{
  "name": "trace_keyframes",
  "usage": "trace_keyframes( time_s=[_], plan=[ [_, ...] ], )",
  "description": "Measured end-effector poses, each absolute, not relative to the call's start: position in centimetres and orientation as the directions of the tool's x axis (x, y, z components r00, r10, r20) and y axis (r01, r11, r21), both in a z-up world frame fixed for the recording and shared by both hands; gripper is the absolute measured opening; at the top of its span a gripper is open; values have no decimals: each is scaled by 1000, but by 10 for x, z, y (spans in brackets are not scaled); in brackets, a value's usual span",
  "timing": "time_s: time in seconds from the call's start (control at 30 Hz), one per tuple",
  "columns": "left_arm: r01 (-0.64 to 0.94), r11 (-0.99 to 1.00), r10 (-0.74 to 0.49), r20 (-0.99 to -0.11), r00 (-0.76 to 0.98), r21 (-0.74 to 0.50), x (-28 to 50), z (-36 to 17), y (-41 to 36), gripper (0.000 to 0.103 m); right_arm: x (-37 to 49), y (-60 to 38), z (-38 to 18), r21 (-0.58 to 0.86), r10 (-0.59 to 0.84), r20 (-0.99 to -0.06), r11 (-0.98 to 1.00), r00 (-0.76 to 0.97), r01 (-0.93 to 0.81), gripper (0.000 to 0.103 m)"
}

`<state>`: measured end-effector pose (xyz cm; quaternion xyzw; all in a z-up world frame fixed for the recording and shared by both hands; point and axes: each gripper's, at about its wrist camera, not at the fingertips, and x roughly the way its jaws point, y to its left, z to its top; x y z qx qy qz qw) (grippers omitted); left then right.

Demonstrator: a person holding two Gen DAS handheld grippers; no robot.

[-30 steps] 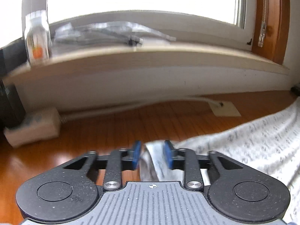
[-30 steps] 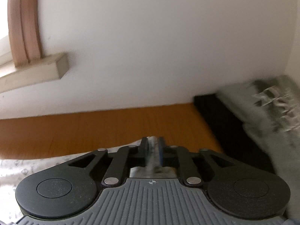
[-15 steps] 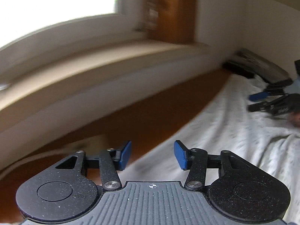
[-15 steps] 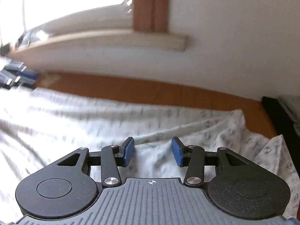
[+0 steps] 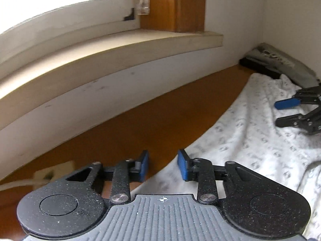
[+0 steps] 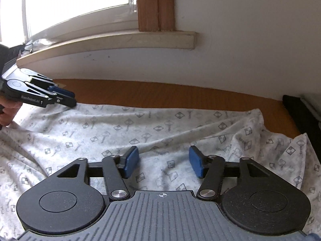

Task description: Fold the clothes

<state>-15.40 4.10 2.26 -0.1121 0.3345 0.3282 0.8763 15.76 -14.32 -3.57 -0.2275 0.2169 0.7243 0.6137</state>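
Note:
A white garment with a small grey print point(image 6: 160, 128) lies spread and rumpled on the wooden table point(image 6: 160, 92); in the left wrist view the same garment point(image 5: 250, 140) fills the right side. My left gripper point(image 5: 163, 167) is open above the garment's far edge, holding nothing. My right gripper point(image 6: 163, 161) is open wide just above the cloth, also holding nothing. The right gripper point(image 5: 289, 112) shows at the right edge of the left wrist view. At the left of the right wrist view is the left gripper point(image 6: 66, 98), held by a hand point(image 6: 8, 110).
A wall and a pale window sill point(image 5: 100, 60) run along the back of the table. A dark flat object with a grey folded item on it point(image 5: 280, 66) sits in the far right corner. A pale cable plate point(image 5: 52, 172) lies on the wood at left.
Both grippers were shut on the cloth a second ago; both have let it go and opened. The garment now lies spread on the table, and both views have swung toward each other.

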Motion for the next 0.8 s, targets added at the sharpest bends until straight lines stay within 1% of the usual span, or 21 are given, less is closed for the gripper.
trace_keyframes(
  time_s=[0.03,0.07,0.1,0.13,0.17,0.3,0.37,0.43,0.5,0.6,0.77,0.8],
  plan=[
    [-658,752,511,-658,553,31,-158,23,40,47,158,-144,-36,35,790,-596,-154,-144,-987,60],
    [-661,750,511,-657,554,26,-166,23,36,55,157,-144,-36,35,790,-596,-154,-144,-988,60],
    [-665,747,512,-656,554,21,-174,23,32,61,157,-144,-36,35,790,-596,-153,-144,-988,60],
    [-669,743,515,-658,549,23,-183,23,28,63,158,-145,-35,37,790,-596,-153,-145,-987,60],
    [-674,738,519,-659,544,24,-193,23,23,67,158,-145,-35,41,790,-595,-153,-147,-987,61],
    [-707,706,552,-653,518,36,-236,28,5,72,158,-145,-35,44,789,-597,-153,-149,-987,65],
    [-728,685,575,-641,508,37,-260,33,-5,73,157,-145,-35,44,788,-597,-154,-149,-987,66],
    [-744,667,588,-632,505,26,-285,38,-15,67,157,-146,-34,44,788,-598,-153,-149,-987,67],
    [-754,657,590,-632,503,13,-305,41,-26,46,157,-146,-34,42,788,-598,-151,-146,-988,69],
    [-748,663,579,-630,517,-4,-321,42,-43,34,157,-145,-35,41,788,-599,-146,-141,-988,70],
    [-722,691,548,-632,548,-27,-337,40,-72,33,157,-145,-35,40,788,-600,-141,-137,-989,73],
    [-718,696,544,-636,548,-23,-337,39,-75,34,157,-145,-35,40,788,-600,-140,-136,-989,73]
  ],
)
